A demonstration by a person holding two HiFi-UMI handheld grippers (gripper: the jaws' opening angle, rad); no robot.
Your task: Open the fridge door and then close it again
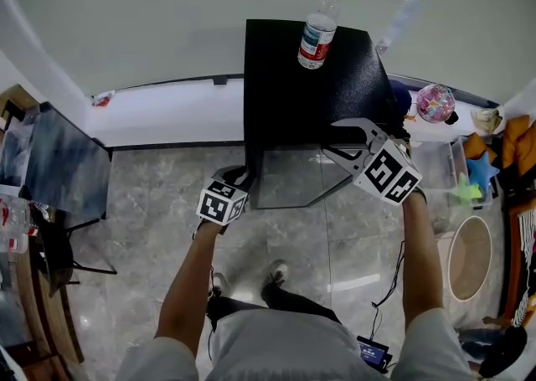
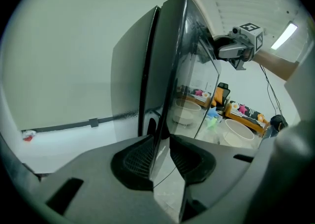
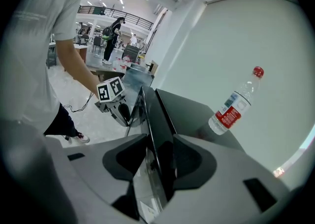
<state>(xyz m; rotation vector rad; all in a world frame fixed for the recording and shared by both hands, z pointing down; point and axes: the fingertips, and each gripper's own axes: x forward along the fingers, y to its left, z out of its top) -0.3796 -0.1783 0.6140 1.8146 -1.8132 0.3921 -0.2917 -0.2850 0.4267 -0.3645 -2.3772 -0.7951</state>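
The grey tiled floor carries a black fridge. On the top of the fridge a bottle stands upright. A round tub stands on the floor at the right, well apart from the fridge.

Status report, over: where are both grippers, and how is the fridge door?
Left gripper: jaws closed on fridge door edge. Right gripper: same, opposite edge. Water bottle on top; nothing seen blocking door.

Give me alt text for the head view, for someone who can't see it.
Seen from above, a person's left gripper and right gripper clamp opposite side edges of the glass fridge door. A water bottle stands on the black fridge.
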